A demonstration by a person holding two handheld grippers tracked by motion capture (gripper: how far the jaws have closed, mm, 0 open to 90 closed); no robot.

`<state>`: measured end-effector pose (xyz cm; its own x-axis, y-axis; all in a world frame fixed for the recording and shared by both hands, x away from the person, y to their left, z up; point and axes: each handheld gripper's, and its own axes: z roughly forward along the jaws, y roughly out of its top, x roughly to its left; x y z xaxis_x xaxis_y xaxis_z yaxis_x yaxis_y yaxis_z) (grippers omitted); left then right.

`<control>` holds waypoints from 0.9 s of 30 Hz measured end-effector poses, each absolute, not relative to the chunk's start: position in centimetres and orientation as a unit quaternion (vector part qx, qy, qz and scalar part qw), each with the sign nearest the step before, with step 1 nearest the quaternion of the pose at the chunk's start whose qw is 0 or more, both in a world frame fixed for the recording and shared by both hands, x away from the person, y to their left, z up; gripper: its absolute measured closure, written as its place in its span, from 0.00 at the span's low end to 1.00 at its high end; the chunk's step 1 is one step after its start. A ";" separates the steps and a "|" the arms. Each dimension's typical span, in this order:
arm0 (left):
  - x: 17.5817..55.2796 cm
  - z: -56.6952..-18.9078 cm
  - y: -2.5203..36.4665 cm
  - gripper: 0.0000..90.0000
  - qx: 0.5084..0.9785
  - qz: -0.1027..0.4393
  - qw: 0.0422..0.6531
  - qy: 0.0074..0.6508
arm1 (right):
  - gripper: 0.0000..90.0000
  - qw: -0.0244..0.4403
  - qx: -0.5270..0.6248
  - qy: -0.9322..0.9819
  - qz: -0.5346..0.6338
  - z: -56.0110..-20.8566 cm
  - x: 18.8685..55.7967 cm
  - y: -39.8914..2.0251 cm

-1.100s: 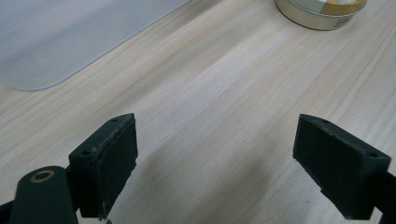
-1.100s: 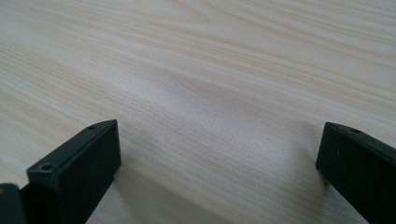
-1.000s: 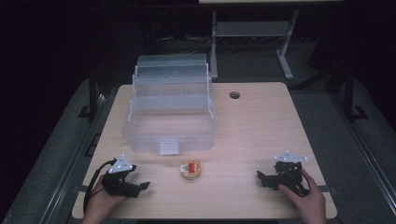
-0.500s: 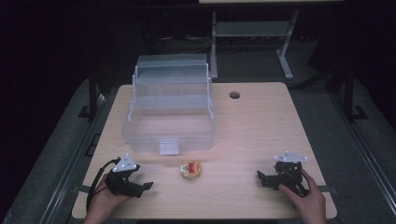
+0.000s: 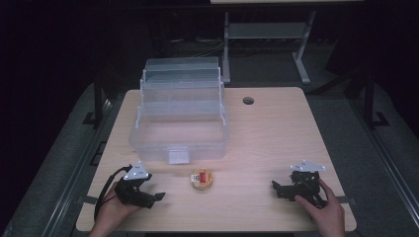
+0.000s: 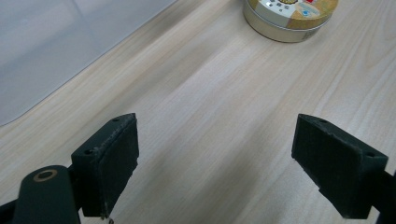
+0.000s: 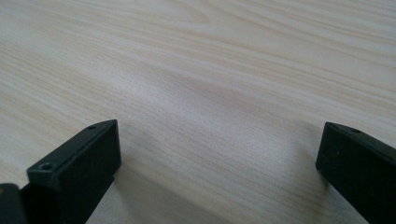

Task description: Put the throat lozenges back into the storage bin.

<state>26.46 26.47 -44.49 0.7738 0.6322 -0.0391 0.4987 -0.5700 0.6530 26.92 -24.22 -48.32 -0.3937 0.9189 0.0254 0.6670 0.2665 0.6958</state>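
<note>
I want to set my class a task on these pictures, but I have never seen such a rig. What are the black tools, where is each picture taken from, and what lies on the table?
A person holds two hand-worked grippers, the left gripper and the right gripper. The high view looks down on the wooden table. The gripper views come from cameras riding on the grippers, looking along their black jaws. Both stand open and hold nothing. A clear plastic box stands open; a small round tin lies before it, between the grippers.
</note>
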 end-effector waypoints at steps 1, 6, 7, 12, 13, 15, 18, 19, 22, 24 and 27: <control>26.5 -44.5 26.4 0.16 0.881 0.099 0.335 0.320 | 0.00 0.197 0.514 0.771 0.320 -48.3 26.9 -24.2; 26.7 -44.4 26.0 0.16 0.884 0.096 0.333 0.314 | 0.00 0.197 0.514 0.771 0.320 -48.3 26.9 -24.2; 26.7 -44.4 25.9 0.16 0.884 0.095 0.333 0.313 | 0.00 0.197 0.514 0.771 0.320 -48.3 26.9 -24.2; 27.0 -44.0 25.1 0.16 0.888 0.094 0.334 0.303 | 0.00 0.197 0.514 0.771 0.320 -48.3 26.9 -24.2; 27.0 -44.0 24.9 0.16 0.889 0.093 0.333 0.301 | 0.00 0.197 0.514 0.771 0.320 -48.3 26.9 -24.2; 27.1 -43.9 24.6 0.16 0.890 0.092 0.333 0.299 | 0.00 0.197 0.514 0.771 0.320 -48.3 26.9 -24.2; 27.2 -43.9 24.2 0.16 0.891 0.091 0.334 0.295 | 0.00 0.197 0.514 0.771 0.320 -48.3 26.9 -24.2; 27.3 -43.8 23.9 0.16 0.892 0.091 0.333 0.291 | 0.00 0.197 0.514 0.771 0.320 -48.3 26.9 -24.2; 27.3 -43.8 23.6 0.16 0.892 0.090 0.335 0.290 | 0.00 0.197 0.514 0.771 0.320 -48.3 26.9 -24.2; 27.4 -43.8 23.4 0.16 0.893 0.088 0.336 0.287 | 0.00 0.197 0.514 0.771 0.320 -48.3 26.9 -24.2; 27.5 -43.7 22.9 0.16 0.895 0.085 0.335 0.282 | 0.00 0.197 0.514 0.771 0.320 -48.3 26.9 -24.2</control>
